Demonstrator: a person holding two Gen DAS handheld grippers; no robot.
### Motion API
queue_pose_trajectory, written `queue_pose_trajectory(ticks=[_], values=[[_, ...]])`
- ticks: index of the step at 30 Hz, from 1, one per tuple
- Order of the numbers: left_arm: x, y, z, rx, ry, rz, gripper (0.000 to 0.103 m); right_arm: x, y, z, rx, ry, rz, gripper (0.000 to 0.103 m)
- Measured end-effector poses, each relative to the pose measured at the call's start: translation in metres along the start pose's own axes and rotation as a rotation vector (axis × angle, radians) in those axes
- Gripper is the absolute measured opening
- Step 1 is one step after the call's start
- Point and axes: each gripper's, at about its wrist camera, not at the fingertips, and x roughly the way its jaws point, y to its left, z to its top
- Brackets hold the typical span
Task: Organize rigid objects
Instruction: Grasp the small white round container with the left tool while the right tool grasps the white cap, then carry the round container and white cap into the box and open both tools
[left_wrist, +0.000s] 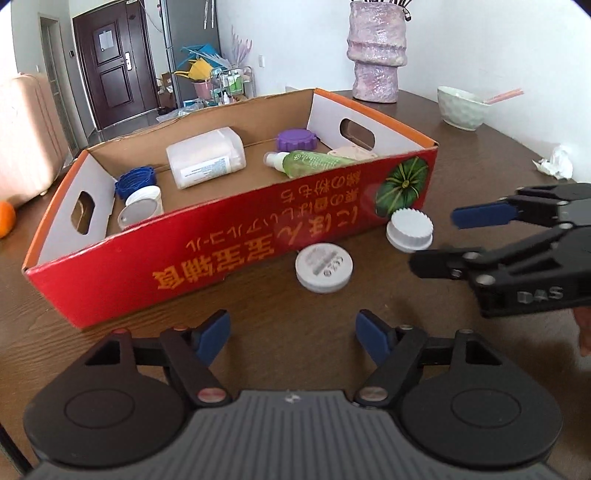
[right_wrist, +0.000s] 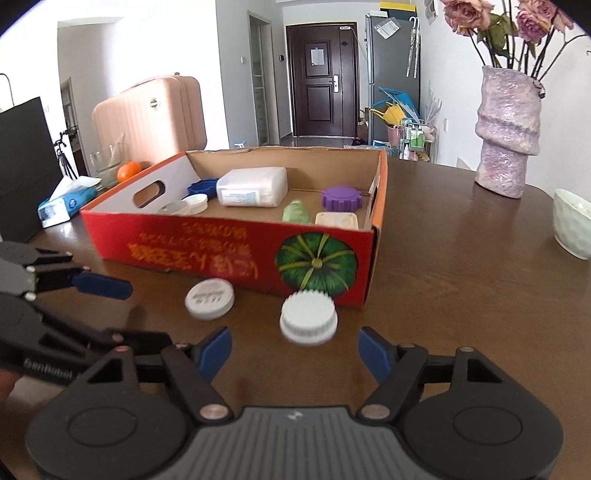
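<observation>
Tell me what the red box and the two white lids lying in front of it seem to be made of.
Red box: corrugated cardboard, judging by its brown raw inside, cut handle holes and folded flaps; the printed outside has a slight sheen.
Ridged white lid: likely moulded plastic, matte, with knurled ribs around its rim.
Flat white lid: probably plastic too, smooth and matte, with raised lettering on its top.

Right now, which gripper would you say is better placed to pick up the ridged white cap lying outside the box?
Right, probably. The right gripper is open with the ridged white cap centred just ahead of its fingers. The left gripper, also open, faces the box; the cap lies off to its right.
</observation>
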Motion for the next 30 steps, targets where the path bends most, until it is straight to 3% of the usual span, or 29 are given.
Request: queue_pose_trajectory(ticks=[2,6,8,13,15,23,30], values=[[0.004,0.001,0.003,-0.004,-0.006,-0.006,0.077,0.010,-0.003,0.004,0.010,0.016,0.010,0.060],[0.014,0.000,0.011,-0.019,-0.020,-0.025,0.077,0.017,-0.006,0.007,0.011,0.018,0.030,0.052],[0.020,-0.003,0.015,-0.033,-0.028,-0.040,0.077,0.017,-0.009,0.007,0.017,0.018,0.043,0.037],[0.027,-0.017,0.020,-0.016,-0.046,-0.017,0.050,0.005,-0.020,0.002,0.025,0.006,0.027,0.034],[0.028,-0.019,0.022,-0.019,-0.049,-0.020,0.044,-0.004,-0.022,-0.002,0.020,0.000,0.031,0.034],[0.020,-0.024,0.018,-0.029,-0.042,-0.015,0.040,-0.037,-0.017,-0.015,-0.030,-0.026,0.000,0.034],[-0.035,-0.024,-0.013,0.025,-0.052,-0.022,0.040,-0.071,0.008,-0.030,-0.066,-0.046,0.012,0.034]])
